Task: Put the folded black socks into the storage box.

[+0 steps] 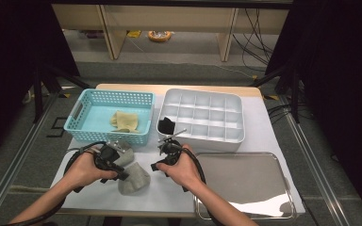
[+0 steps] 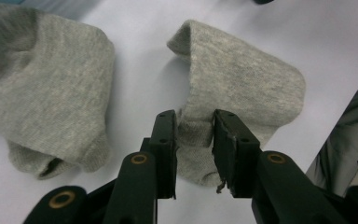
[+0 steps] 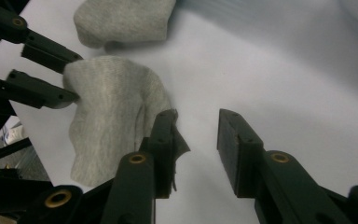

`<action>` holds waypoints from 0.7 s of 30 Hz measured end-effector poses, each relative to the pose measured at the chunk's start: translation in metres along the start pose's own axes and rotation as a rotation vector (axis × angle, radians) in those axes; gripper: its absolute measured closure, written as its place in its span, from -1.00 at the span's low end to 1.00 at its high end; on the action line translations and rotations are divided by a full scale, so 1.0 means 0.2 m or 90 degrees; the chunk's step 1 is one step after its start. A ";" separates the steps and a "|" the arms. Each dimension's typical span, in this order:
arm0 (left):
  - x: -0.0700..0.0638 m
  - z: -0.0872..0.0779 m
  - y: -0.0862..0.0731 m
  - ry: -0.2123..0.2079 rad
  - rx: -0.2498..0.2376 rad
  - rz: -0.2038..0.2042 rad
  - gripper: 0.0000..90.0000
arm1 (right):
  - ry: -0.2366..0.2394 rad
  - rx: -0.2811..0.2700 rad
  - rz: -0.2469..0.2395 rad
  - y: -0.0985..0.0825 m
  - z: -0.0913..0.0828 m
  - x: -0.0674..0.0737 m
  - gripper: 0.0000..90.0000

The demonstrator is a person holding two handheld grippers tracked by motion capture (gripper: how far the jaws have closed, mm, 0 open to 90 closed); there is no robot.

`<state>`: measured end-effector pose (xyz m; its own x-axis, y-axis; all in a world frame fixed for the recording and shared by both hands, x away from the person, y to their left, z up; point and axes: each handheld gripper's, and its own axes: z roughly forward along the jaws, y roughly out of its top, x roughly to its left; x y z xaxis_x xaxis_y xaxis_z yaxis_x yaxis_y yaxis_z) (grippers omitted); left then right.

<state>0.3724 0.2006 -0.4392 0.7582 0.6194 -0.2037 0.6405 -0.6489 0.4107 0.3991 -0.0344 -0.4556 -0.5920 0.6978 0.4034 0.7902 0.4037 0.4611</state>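
**A:** Socks first: where are the grey ones lying?

**B:** Both are resting on the white table (image 1: 264, 136), lower left of centre in the high view. The near grey sock (image 1: 134, 178) is sitting between the two hands; the second grey sock (image 1: 125, 153) is lying just above it, beside the blue basket (image 1: 75, 123).

**A:** What are the grippers doing?

**B:** The left gripper (image 2: 195, 133) is pinching the near sock's edge, jaws partly closed with cloth bunched between them. The right gripper (image 3: 196, 135) is standing half open on bare table, its left jaw just beside that sock, gripping nothing.

**A:** How far along is it looking?

**B:** Early, I'm judging. A black item (image 1: 167, 125) is sitting in one compartment of the white divided tray (image 1: 238, 136), a yellowish cloth (image 1: 125, 121) is waiting in the basket, and both grey socks are still lying unsorted.
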 end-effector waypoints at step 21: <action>-0.01 0.02 -0.01 -0.001 0.015 -0.003 0.52 | 0.015 0.042 -0.044 0.00 0.15 0.08 0.49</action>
<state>0.3705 0.1983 -0.4433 0.7558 0.6212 -0.2069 0.6462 -0.6566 0.3891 0.3937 -0.0059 -0.4731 -0.6483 0.6535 0.3908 0.7556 0.4888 0.4361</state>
